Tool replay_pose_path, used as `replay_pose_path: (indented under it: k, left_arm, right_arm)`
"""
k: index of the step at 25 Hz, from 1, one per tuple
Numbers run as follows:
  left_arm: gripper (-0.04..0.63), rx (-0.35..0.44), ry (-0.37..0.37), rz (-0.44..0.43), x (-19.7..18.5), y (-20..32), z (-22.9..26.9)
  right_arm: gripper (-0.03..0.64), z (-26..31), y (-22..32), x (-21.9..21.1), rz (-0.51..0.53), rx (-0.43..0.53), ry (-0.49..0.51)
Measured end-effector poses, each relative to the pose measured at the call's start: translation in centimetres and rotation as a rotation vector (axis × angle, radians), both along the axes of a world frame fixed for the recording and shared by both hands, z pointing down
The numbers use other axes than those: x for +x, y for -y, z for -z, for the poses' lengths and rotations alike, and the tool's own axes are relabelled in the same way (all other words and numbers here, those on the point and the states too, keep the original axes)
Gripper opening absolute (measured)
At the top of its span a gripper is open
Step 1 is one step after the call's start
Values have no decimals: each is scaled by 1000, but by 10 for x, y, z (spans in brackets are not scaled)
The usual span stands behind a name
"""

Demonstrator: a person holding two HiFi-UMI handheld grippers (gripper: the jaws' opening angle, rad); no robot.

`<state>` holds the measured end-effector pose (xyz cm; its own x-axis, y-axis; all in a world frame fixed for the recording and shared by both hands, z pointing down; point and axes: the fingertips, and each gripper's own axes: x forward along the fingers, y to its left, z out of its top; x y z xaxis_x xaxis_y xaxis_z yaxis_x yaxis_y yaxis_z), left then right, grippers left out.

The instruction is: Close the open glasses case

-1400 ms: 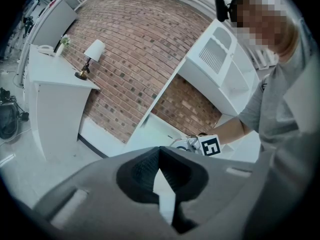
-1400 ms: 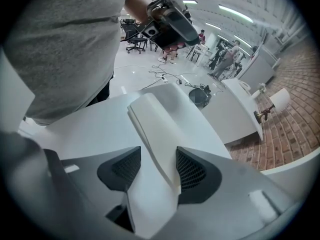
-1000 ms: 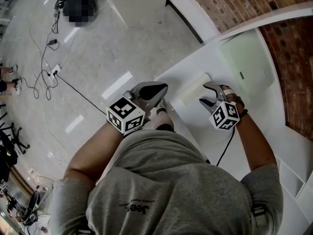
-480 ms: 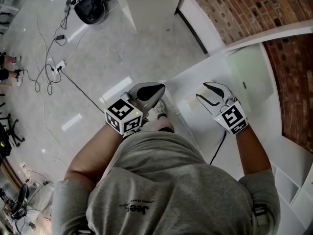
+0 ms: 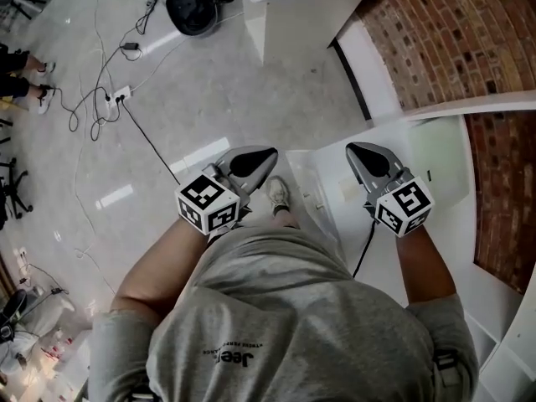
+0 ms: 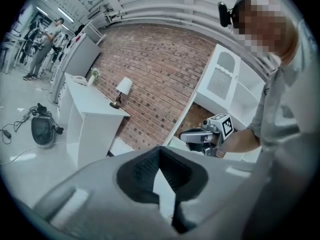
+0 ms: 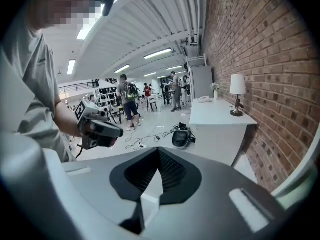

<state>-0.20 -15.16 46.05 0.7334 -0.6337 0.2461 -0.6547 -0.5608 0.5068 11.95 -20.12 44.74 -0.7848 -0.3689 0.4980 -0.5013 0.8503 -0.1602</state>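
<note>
While both arms are held above the white desk (image 5: pixel 328 167), the left hand-held gripper (image 5: pixel 266 154) hangs just past the desk's left edge, over the grey floor (image 5: pixel 209 99). Its jaws are together with nothing between them. The right hand-held gripper (image 5: pixel 355 152) hangs over the desk not far from that edge. Its jaws have just been closing and now meet, empty. Just beside it, on the side nearer the person, a pale cream patch on the desk seems to be the glasses case (image 5: pixel 347 189). Whether its lid is down cannot be told. A brick wall (image 5: pixel 435 40) rises behind the desk's far edge.
</note>
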Motion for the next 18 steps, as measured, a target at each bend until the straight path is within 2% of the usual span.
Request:
replay_pose_path:
  k: [7, 18]
  left_arm:
    - [-2, 13, 0, 151, -68, -21, 11]
    - [-2, 15, 15, 445, -191, -81, 17]
  right_arm:
    - [8, 19, -3, -75, 23, -21, 55]
    - [8, 9, -39, -206, 193, -64, 70]
